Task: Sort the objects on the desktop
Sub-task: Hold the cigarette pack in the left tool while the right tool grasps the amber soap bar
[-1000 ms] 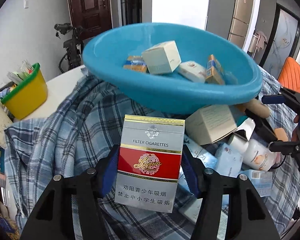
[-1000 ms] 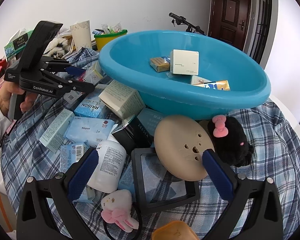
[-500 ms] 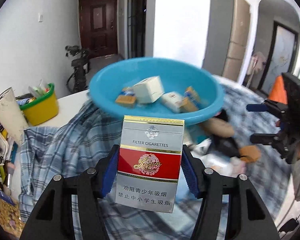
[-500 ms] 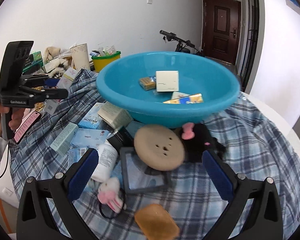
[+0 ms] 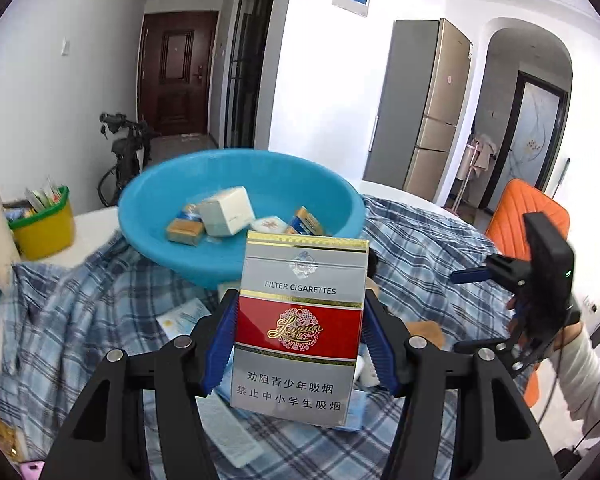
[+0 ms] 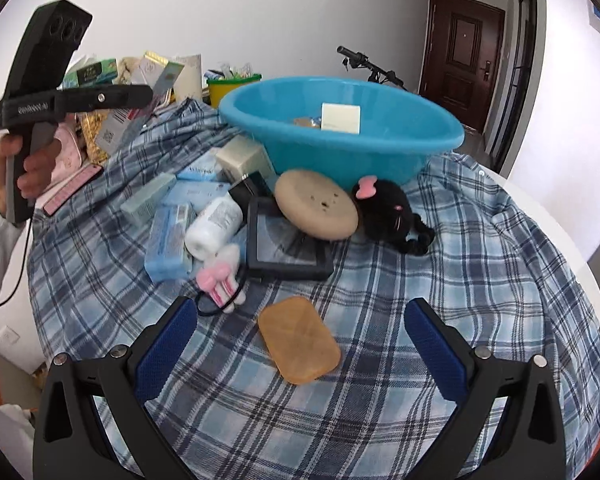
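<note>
In the left wrist view, my left gripper (image 5: 300,344) was clenched on the cigarette pack (image 5: 302,320), which filled the lower centre of the frame, upright, label facing the camera. The blue pads (image 5: 220,344) pressed its two narrow sides at about mid-height. I judged the pack light and thin-walled — a cardboard shell that would dent under a hard squeeze, and glossy enough to slide if the squeeze were slack. Mid-height on the narrow sides seemed the right hold. Behind it, in the middle of the frame, sat the blue basin (image 5: 340,200) with several small boxes already inside.

In the right wrist view, my right gripper (image 6: 300,344) stood released and empty, jaws wide at the bottom of the frame. Between them on the plaid cloth (image 6: 480,260) lay an amber soap-like bar (image 6: 299,340) — probably slick. The basin showed at upper centre, and the left gripper at the upper left.
</note>
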{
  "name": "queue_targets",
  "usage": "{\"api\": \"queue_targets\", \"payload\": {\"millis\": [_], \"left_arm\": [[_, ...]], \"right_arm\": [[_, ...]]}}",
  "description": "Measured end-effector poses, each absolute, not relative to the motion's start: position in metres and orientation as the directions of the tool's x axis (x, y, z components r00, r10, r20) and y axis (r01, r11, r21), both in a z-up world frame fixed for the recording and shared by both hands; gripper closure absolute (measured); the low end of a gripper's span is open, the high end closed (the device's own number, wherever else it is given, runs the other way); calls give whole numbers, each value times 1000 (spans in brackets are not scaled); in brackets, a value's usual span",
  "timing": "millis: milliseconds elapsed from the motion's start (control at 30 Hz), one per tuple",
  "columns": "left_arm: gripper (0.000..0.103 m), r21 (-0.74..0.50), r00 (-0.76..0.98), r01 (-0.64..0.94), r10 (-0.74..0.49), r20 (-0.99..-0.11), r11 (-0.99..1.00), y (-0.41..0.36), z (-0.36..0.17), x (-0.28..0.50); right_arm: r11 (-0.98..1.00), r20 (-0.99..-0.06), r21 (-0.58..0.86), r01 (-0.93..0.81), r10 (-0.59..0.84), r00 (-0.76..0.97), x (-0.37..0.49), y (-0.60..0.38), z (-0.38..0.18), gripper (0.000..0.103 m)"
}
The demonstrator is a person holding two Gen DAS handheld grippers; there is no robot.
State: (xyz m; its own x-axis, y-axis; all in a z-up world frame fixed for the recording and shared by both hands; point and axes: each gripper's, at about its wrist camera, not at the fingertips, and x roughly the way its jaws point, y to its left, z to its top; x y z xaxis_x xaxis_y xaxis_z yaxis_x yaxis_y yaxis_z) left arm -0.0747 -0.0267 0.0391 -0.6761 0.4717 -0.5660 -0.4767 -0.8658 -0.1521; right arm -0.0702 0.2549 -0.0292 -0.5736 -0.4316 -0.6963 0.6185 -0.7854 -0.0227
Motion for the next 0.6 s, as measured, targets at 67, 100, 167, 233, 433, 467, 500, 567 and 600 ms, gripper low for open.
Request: {"api": "queue_targets", "payload": {"millis": [67, 100, 167, 233, 433, 467, 500, 567, 600], "left_arm": [[41, -155, -675, -474, 471, -568, -867, -23, 35, -74], [41, -161, -671, -475, 475, -569, -865, -22, 33, -74], [41, -181, -662, -474, 485, -572, -861, -22, 30, -75], [41, -201, -650, -474, 495, -576, -857, -21, 26, -75], [41, -221, -645, -472, 505, -573, -853, -23, 22, -73], [41, -226, -643, -471, 507, -573, -853, -24, 21, -74], [41, -233, -641, -470, 510, -573, -852, -24, 21, -74], [41, -244, -636, -471, 518, -573, -848, -24, 19, -75], [41, -245, -635, -471, 518, -573, -848, -24, 19, -76]], "right_arm": [[-778, -704, -7, 629, -442, -555, -73, 255, -36, 0], [-771, -711, 5, 637, -451, -540, -76, 256, -40, 1], [-769, -717, 15, 639, -454, -529, -81, 257, -46, 4], [-770, -729, 29, 638, -453, -513, -87, 259, -52, 9], [-773, -753, 10, 635, -423, -503, -94, 260, -67, 27], [-771, -754, 22, 637, -431, -496, -95, 260, -67, 27], [-767, -757, 23, 641, -432, -490, -95, 259, -68, 27], [-755, -763, 5, 656, -428, -486, -93, 254, -69, 27], [-749, -764, 4, 662, -430, -482, -91, 253, -68, 27]]}}
